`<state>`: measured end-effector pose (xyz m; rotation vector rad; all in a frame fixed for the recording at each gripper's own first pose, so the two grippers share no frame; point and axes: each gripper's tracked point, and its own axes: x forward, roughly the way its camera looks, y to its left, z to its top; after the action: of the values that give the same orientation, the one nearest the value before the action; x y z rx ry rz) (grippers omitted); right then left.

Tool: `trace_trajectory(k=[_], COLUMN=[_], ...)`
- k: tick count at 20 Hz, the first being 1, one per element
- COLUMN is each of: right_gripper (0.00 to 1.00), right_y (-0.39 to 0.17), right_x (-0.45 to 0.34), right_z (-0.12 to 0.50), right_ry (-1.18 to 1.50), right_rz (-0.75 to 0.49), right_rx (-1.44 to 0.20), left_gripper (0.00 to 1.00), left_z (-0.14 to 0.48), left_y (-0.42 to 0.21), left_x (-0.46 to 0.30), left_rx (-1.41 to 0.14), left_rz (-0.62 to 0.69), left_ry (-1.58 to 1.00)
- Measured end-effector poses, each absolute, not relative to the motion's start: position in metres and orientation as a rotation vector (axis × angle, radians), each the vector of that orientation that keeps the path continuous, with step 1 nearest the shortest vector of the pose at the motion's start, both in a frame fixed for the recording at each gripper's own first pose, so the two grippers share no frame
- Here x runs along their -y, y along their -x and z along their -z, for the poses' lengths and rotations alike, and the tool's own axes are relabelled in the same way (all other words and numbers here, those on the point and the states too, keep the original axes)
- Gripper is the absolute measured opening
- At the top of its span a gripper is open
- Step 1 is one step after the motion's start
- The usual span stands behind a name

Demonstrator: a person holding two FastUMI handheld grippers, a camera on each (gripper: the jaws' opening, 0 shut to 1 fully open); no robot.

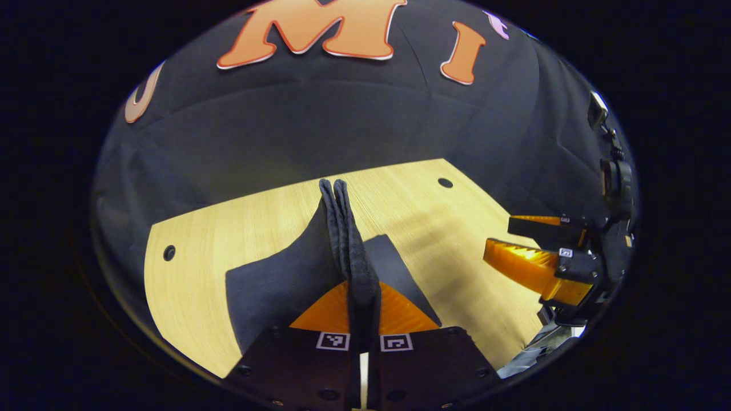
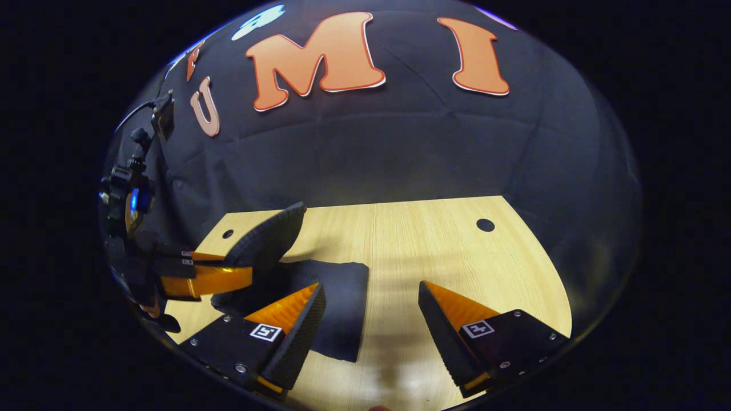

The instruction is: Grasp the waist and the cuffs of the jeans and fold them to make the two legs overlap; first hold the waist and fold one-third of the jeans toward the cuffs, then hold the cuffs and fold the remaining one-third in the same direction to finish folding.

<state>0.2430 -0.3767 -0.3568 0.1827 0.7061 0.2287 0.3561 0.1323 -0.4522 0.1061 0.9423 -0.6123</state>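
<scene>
My left gripper (image 1: 364,297) is clamped on the jeans (image 1: 342,240): both fingers press on a thick stack of dark denim that stands up between them as a ridge running away from the camera. In the right gripper view this same gripper (image 2: 251,260) is seen off to the side, holding that stack lifted and tilted above the table (image 2: 434,240). My right gripper (image 2: 371,319) stands wide open with nothing between its fingers, low over bare wood just beside the garment's near edge; the left gripper view places it (image 1: 534,251) well apart from the held cloth.

The rest of the jeans lies flat on the table as a dark, compact block under and beside the lifted part, reaching to a squared edge near my right fingers.

I judge the denim soft but weighty: layered, it holds a crease, yet it will sag and slide apart if pinched at a single ply. The hold should take the full stack at its edge, all layers together. Which end is held, waist or cuffs, I cannot tell.

The table's far edge meets the booth wall (image 2: 400,148) with open wood between. Two round holes (image 2: 485,224) sit near the far corners, clear of the cloth. There is ample free surface on the right side for laying the fold down.
</scene>
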Motion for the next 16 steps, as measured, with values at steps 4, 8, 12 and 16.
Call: trace_trajectory(k=[4,8,12,16], right_gripper=[0.99,0.99,0.99,0.99], right_y=[-0.243,-0.244,-0.247,-0.253], right_x=[0.38,0.38,0.378,0.371], right_z=[0.363,0.364,0.348,0.308], right_ry=[-0.179,-0.179,-0.182,-0.158], right_rz=[-0.229,-0.233,-0.232,-0.224], right_rx=[-0.719,-0.717,-0.662,-0.53], left_gripper=[0.15,0.29,0.58,0.94], left_z=[0.481,0.472,0.452,0.422], left_y=[-0.338,-0.308,-0.327,-0.357], left_x=[-0.116,-0.082,-0.101,-0.141], left_rx=[-1.038,-1.091,-0.967,-0.788], left_rz=[0.627,0.747,0.705,0.626], left_ry=[-0.115,0.049,0.024,-0.011])
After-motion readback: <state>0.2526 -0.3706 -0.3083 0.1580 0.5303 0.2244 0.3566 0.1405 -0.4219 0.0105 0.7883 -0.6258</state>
